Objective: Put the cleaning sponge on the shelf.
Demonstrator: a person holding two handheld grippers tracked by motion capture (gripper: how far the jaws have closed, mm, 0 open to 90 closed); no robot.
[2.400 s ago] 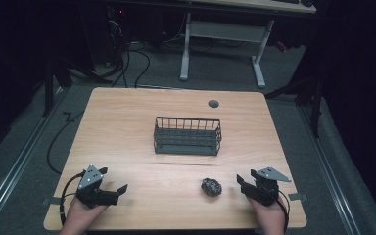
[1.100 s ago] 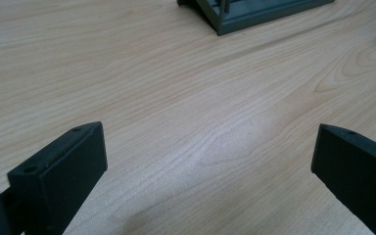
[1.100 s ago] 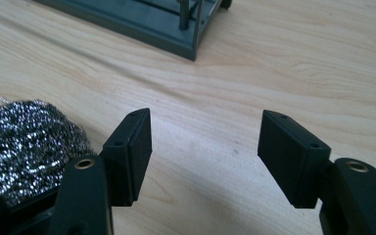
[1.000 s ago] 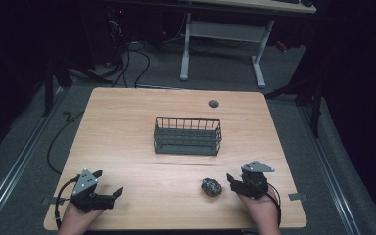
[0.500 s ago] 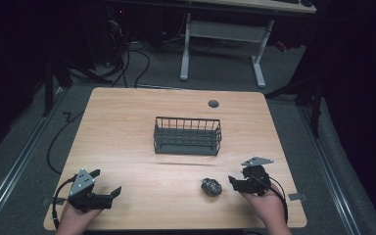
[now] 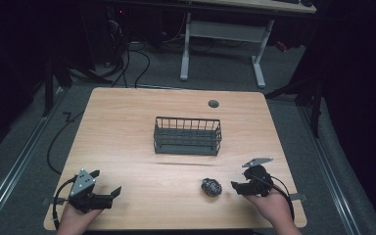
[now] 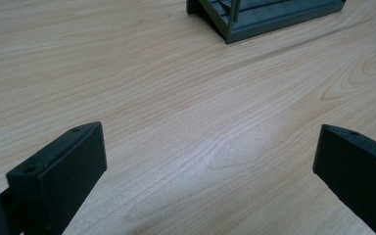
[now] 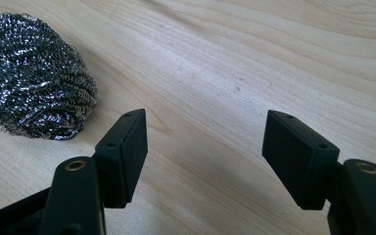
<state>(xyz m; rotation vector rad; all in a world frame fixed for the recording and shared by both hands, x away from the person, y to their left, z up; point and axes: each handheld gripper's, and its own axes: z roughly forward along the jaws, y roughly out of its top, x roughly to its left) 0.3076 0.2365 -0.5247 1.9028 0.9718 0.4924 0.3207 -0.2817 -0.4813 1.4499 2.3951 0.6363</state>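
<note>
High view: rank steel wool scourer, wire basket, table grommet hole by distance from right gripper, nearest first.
From the right gripper:
1. Steel wool scourer, just to its left, near front edge.
2. Wire basket, table centre, farther back.
3. Grommet hole, beyond the basket, near far edge.

A steel wool scourer (image 6: pixel 211 186), round and shiny, lies on bare wood.

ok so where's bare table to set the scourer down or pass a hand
Free: the wide stretch between the left gripper and the steel wool scourer, and the far strip behind the wire basket. Tight: between scourer and right gripper.
</note>
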